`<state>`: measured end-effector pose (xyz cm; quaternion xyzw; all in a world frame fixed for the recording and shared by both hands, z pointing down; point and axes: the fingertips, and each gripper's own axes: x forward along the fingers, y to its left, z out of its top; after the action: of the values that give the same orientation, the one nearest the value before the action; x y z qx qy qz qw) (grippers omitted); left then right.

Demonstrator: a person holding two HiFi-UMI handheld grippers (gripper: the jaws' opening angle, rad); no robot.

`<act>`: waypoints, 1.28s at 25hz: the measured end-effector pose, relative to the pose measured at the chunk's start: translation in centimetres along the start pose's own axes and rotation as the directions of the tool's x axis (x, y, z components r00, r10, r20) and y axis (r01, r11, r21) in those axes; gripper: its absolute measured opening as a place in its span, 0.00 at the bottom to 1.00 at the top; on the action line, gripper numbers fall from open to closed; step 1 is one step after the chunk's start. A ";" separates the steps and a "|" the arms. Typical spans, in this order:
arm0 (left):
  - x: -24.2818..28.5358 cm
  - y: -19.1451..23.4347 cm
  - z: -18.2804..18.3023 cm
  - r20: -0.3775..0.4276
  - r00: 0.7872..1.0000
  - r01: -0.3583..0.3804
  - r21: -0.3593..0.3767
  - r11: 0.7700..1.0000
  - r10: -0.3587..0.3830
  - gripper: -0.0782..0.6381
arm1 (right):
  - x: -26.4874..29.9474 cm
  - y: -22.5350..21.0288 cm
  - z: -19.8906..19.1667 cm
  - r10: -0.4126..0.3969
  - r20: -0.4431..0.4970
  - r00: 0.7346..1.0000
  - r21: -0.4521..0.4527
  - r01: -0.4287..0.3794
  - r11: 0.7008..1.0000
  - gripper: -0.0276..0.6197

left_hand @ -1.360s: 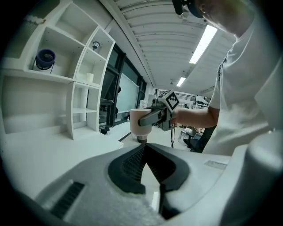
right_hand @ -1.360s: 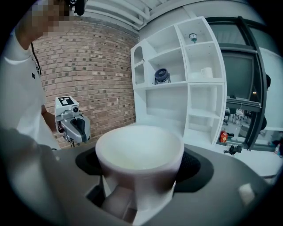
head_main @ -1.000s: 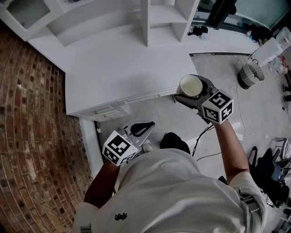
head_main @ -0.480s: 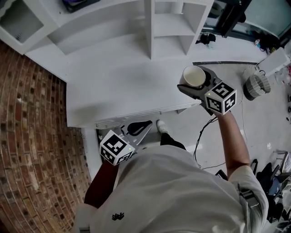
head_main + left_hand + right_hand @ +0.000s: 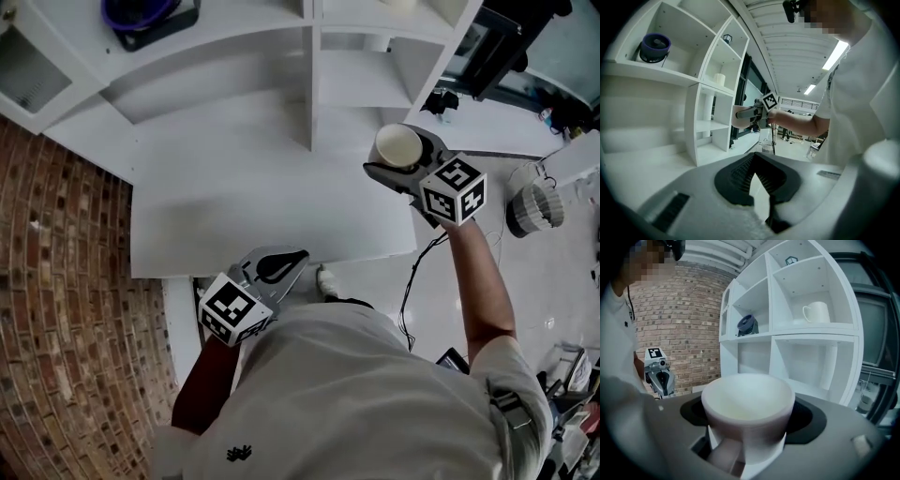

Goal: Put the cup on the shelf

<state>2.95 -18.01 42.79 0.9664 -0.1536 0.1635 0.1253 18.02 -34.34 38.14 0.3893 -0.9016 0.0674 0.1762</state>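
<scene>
A white cup (image 5: 396, 142) (image 5: 747, 397) stands upright between the jaws of my right gripper (image 5: 403, 157) (image 5: 749, 417), which is shut on it. In the head view the cup hangs over the right end of the white desk (image 5: 234, 206), just in front of the lower right compartment of the white shelf (image 5: 356, 80) (image 5: 811, 362). My left gripper (image 5: 291, 261) (image 5: 754, 157) is low at the desk's front edge, shut with nothing in it. The left gripper view shows the right gripper (image 5: 751, 112) from the side, near the shelf.
A white mug (image 5: 816, 312) stands in an upper right compartment. A dark purple bowl-like thing (image 5: 141, 11) (image 5: 746, 324) (image 5: 655, 48) sits in a left compartment. A brick wall (image 5: 66, 281) runs along the left. A pale basket (image 5: 534, 206) and cables lie on the floor to the right.
The right gripper has carried the cup up and forward, from beside the desk's right end to just in front of the shelf. The left gripper has stayed low by the desk's front edge.
</scene>
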 end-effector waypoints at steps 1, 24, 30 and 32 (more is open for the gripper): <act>0.4 0.5 0.3 0.000 1.000 -0.008 -0.001 1.000 0.008 0.12 | 0.5 -1.0 0.3 0.003 0.002 1.000 -0.003 -0.003 1.000 0.74; 5.9 8.8 3.4 -0.003 0.979 -0.202 -0.087 0.976 0.202 0.12 | 13.6 -16.3 1.5 0.036 0.004 0.999 -0.021 -0.036 0.999 0.74; 5.9 10.2 3.0 -0.018 0.971 -0.240 -0.115 0.964 0.239 0.12 | 16.4 -18.9 1.3 0.025 0.008 1.000 -0.010 -0.025 1.000 0.74; 5.9 10.5 3.1 -0.020 0.969 -0.248 -0.122 0.961 0.248 0.12 | 17.3 -19.6 1.2 0.021 0.008 1.000 -0.004 -0.021 1.000 0.74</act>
<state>5.58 -30.15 44.05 0.9296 -0.2829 0.1701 0.1638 21.00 -59.86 43.11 0.3795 -0.9065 0.0660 0.1728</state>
